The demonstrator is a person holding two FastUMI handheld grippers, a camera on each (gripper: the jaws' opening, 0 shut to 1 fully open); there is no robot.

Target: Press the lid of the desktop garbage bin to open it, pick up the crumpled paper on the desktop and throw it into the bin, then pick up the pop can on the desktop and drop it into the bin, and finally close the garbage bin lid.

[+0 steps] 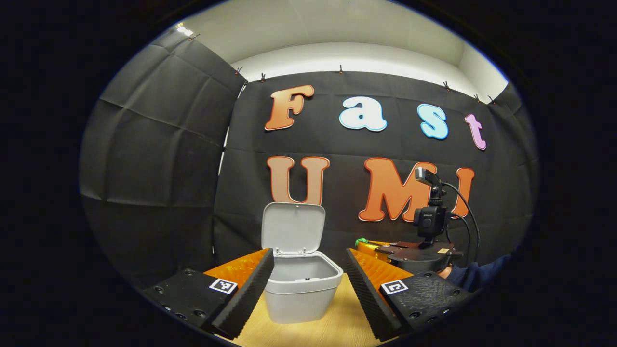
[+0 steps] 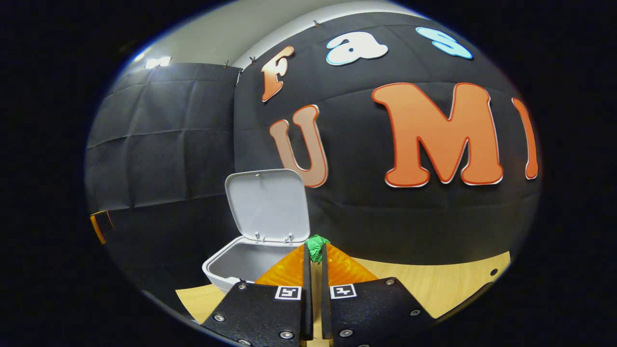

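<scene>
In the left gripper view we see a light wooden desktop [image 1: 337,320] running forward to black cloth walls [image 1: 159,159], with a pale ceiling band [image 1: 337,48] above them. The desktop garbage bin [image 1: 301,286] stands on the wood straight ahead of the left gripper [image 1: 308,289], its lid [image 1: 292,228] swung up and standing upright at the back, so that we look into the open grey tub. Our own two fingers [image 1: 248,291] are spread wide, one to each side of the bin without touching it. To the right, farther off, we see the right gripper [image 1: 368,246] from the side, with a camera mount [image 1: 430,219] and cables on top and a dark sleeve [image 1: 477,274] behind it. A small green scrap shows at its tip, the crumpled paper [image 1: 360,241], held level with the bin's hinge and off to the bin's right.

In the right gripper view the same wood [image 2: 458,279] spreads to the right and meets the black wall [image 2: 159,154]. Here we see the right gripper [image 2: 315,260] from behind: its fingers stand almost together, with only a narrow slit between them, and both press on the green crumpled paper [image 2: 317,246] pinched at the tips. The bin [image 2: 236,262] lies to the lower left, just beside the fingers, its lid [image 2: 267,205] raised and the tub open. The paper hangs near the bin's right rear corner, by the hinge; we cannot tell whether it is over the opening.
</scene>
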